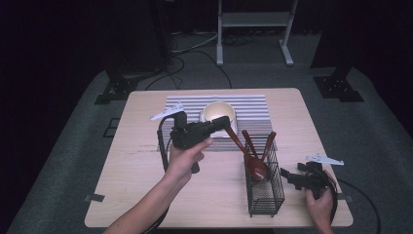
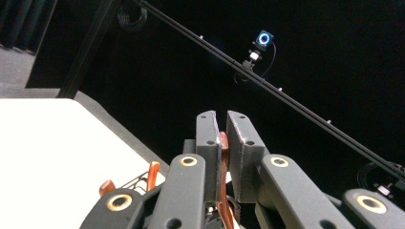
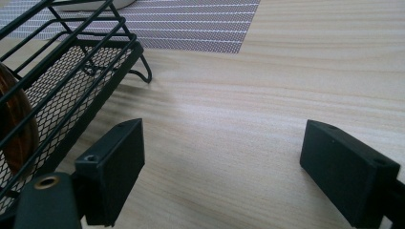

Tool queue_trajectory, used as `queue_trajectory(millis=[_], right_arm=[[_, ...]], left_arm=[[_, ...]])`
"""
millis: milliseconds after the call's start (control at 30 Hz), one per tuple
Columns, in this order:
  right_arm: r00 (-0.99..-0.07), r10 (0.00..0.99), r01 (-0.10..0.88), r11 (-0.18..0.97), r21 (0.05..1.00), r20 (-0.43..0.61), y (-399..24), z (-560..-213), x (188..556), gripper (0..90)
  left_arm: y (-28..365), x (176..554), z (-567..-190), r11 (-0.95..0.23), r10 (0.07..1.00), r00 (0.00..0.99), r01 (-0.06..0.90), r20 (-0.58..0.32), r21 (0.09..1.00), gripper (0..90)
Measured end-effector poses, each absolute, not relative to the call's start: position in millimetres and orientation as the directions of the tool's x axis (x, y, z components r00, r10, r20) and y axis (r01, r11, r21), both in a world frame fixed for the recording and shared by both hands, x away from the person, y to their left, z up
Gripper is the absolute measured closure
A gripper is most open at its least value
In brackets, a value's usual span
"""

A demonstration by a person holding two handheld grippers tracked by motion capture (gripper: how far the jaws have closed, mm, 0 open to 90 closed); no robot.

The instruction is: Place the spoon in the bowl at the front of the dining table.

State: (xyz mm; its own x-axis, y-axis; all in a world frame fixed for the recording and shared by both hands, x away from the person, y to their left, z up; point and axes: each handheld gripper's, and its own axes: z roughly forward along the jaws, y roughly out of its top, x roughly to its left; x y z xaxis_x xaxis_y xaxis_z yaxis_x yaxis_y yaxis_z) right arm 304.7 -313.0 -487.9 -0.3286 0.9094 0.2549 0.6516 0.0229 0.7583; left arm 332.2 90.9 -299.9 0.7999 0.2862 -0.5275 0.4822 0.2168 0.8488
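Left hand (image 1: 187, 158): forearm comes in from the bottom edge, angled up and to the right; the hand wraps the gripper body from below, held above the table.
Left gripper (image 1: 225, 122): points right and away from the person, toward the bowl; in the left gripper view the camera looks upward past the table edge into the dark room.
Left gripper state: jaws pressed together on the handle of the wooden spoon (image 2: 222, 143), which shows as a thin brown strip between the pads.
Wooden spoon position: in the high view the handle slants down and right from the jaws; its bowl end (image 1: 257, 166) lies inside the black wire basket (image 1: 265, 197), beside two other wooden utensils (image 1: 267, 144).
Right hand (image 1: 319, 204): low at the table's right front corner, near the basket.
Right gripper (image 3: 224, 167): just above the tabletop, jaws spread wide with bare wood between them; basket at its left.
Surroundings: white bowl (image 1: 218, 113) on a striped placemat (image 1: 253, 105), behind the left gripper.
Writing: none legible.
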Motion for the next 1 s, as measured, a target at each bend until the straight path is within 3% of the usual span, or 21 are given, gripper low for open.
queue_trajectory(millis=[1000], right_arm=[[-0.328, 0.908, 0.653, 0.020, 0.757, 0.259, -313, -488, 305, 14.0]], left_arm=[[131, 346, -299, 0.288, 0.343, 0.764, 0.468, -0.546, 0.836, 84.1]])
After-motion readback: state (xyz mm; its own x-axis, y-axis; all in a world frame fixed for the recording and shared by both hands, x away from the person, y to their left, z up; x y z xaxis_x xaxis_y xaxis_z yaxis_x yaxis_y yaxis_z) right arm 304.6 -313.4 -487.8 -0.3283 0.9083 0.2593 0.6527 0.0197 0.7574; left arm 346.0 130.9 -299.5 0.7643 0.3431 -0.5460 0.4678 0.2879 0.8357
